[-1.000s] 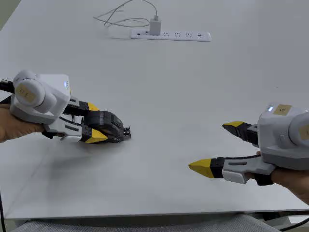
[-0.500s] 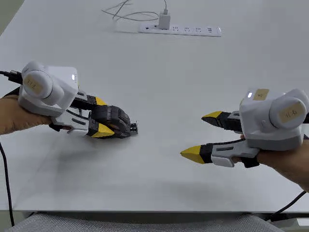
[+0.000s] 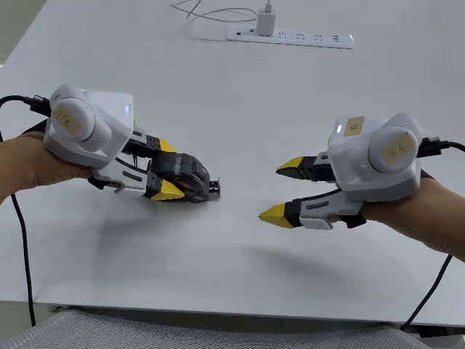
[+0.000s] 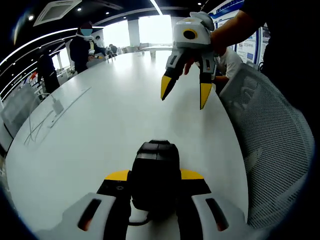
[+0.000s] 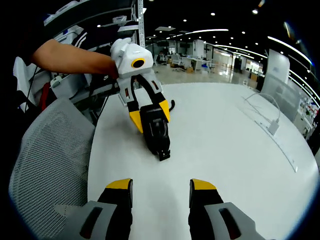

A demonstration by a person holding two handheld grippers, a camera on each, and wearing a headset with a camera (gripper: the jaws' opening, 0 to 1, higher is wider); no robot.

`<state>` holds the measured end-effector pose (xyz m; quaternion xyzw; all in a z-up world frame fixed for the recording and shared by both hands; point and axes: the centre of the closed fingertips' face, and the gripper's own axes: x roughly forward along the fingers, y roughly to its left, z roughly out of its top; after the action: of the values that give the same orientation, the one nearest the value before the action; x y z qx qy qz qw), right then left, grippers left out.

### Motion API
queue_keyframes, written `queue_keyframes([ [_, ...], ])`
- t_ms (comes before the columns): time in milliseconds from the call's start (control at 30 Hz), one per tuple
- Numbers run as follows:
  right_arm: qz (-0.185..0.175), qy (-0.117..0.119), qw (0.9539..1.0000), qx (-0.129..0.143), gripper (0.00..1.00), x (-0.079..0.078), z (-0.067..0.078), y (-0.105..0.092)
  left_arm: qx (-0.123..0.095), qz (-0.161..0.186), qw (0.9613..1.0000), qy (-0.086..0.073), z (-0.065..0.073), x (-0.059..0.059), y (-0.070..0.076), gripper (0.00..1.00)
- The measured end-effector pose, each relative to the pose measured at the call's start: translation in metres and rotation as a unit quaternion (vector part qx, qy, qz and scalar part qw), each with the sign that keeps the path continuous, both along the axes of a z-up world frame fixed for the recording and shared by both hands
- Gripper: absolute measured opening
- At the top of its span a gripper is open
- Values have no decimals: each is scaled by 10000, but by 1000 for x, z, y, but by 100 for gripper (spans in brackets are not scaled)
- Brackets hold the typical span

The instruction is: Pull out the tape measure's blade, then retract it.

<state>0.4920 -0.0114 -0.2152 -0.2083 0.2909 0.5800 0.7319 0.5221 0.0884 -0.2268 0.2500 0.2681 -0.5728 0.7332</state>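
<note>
Head view, layout: the left tool [image 3: 166, 169] is closed around a black tape measure with a rounded plastic case [image 3: 187, 178], which seems to rest on the plain white table [image 3: 240, 94]. The right tool [image 3: 282, 190] hovers well apart from it, on the opposite side.
Left tool state: its yellow-tipped jaws press the two flat sides of the tape measure, so the case is held.
Right tool state: the jaws are wide apart and hold nothing.
Blade: it is not pulled out yet. Just the small dark blade hook [image 5: 164, 156] stands out of the case, low near the table.
Key relation: the long axis of the case runs from the left tool toward the right tool, and the blade hook is on the end that faces the right tool. In the right gripper view the hook lies straight ahead, in line with the gap between the open jaws.
Nearer free hand: the right tool.
Next move, my judgement: the right tool should go forward and lower, close on the blade hook, then draw back along this same axis.
Risk: the hook is small and low, so the jaws may slip off it or touch the table.
</note>
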Motion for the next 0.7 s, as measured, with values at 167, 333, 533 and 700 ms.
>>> queue_keyframes([
  [167,177,11,9998,-27,41,4,-7,13,1,4,10000,17,0,0,0,29],
  [333,408,-8,9992,-41,39,8,-14,24,-7,4,10000,40,0,0,0,29],
  [533,706,12,9975,-7,36,11,-21,40,-16,4,10000,64,0,0,0,29],
  [700,803,14,9967,-71,33,14,-28,47,-19,-3,10000,73,0,0,0,29],
])
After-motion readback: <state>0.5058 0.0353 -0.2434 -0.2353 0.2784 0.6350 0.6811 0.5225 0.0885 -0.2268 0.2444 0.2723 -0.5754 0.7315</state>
